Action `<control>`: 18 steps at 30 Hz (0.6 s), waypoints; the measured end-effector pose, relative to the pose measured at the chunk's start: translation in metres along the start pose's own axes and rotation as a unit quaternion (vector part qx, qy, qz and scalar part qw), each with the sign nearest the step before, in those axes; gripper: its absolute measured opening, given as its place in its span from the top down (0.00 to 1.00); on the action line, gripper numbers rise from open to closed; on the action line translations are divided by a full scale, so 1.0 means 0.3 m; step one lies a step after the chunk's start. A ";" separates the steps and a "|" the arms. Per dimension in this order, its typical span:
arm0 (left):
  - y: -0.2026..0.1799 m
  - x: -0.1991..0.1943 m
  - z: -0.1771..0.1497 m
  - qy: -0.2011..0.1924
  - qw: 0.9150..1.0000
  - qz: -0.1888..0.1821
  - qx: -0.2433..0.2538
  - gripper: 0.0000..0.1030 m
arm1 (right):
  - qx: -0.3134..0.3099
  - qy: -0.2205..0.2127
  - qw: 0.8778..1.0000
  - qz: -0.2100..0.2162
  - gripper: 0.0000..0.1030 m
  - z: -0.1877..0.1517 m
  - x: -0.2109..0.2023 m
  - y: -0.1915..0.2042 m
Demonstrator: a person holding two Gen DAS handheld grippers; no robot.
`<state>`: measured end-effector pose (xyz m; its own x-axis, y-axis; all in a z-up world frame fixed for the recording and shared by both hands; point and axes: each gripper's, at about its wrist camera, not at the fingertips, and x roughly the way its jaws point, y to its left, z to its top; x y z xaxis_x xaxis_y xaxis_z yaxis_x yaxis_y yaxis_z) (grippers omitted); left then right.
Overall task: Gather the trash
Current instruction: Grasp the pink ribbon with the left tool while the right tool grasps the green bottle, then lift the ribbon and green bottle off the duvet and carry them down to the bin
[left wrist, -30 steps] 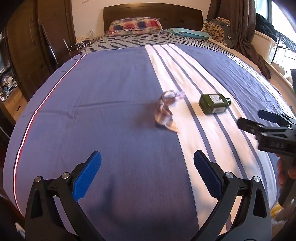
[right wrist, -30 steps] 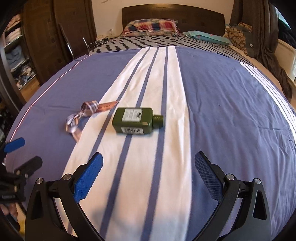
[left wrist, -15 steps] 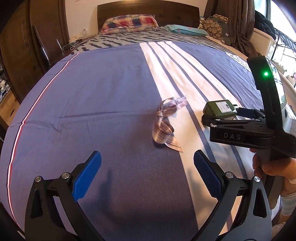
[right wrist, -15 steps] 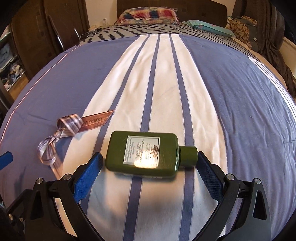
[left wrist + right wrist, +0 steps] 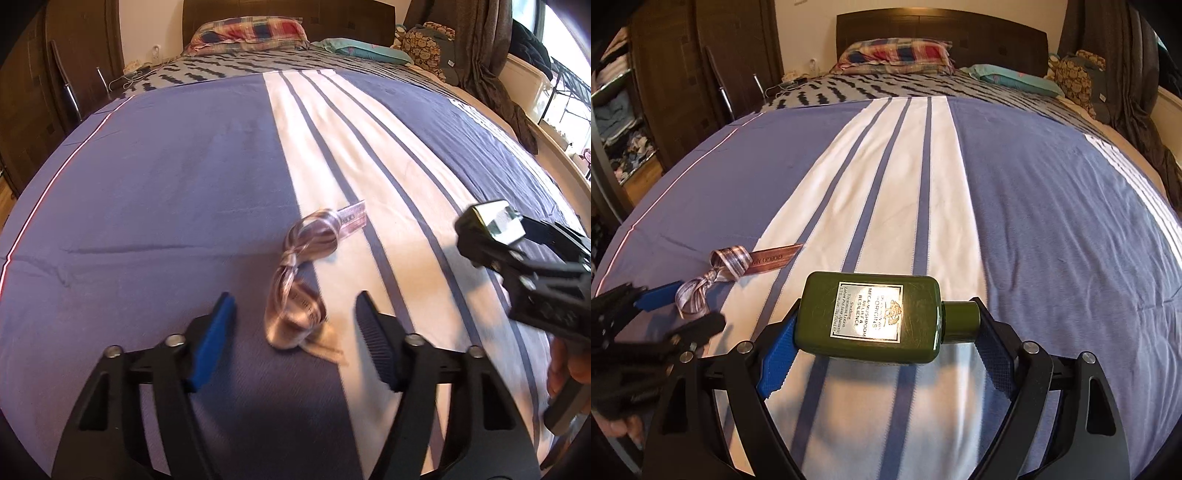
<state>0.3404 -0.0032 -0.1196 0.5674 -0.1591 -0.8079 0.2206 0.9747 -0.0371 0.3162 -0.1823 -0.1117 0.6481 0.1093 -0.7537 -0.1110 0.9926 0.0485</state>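
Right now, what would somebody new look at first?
Probably the flat dark green plastic bottle lying on the white stripes of the blue bedspread, end to end between the right gripper pads. Left of it, the shiny brown striped ribbon lies between the left gripper fingers.

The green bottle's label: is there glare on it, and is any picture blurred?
Right wrist view: a bright glare spot on the green bottle label, text around it sharp. Left wrist view: the ribbon and right gripper are smeared by motion blur; fisheye bends the bed.
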 end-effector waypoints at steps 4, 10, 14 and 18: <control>-0.020 0.008 0.006 0.004 1.000 0.000 0.006 0.82 | -0.013 -0.002 1.000 0.000 0.17 -0.019 -0.036 -0.013; -0.059 -0.061 -0.021 -0.004 1.000 -0.007 0.017 0.97 | -0.016 -0.013 1.000 -0.002 0.17 -0.048 -0.113 -0.023; -0.100 -0.170 -0.046 -0.023 0.999 -0.009 0.027 0.98 | -0.013 -0.023 1.000 -0.003 0.17 -0.068 -0.188 -0.027; -0.148 -0.305 -0.064 -0.050 0.998 -0.008 0.035 0.98 | -0.012 -0.043 0.999 -0.002 0.17 -0.084 -0.311 -0.029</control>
<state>0.2634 -0.0287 -0.0553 0.6389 -0.1929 -0.7447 0.2833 0.9590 -0.0054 0.2378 -0.2026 -0.0585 0.7106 0.1095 -0.6951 -0.1251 0.9917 0.0282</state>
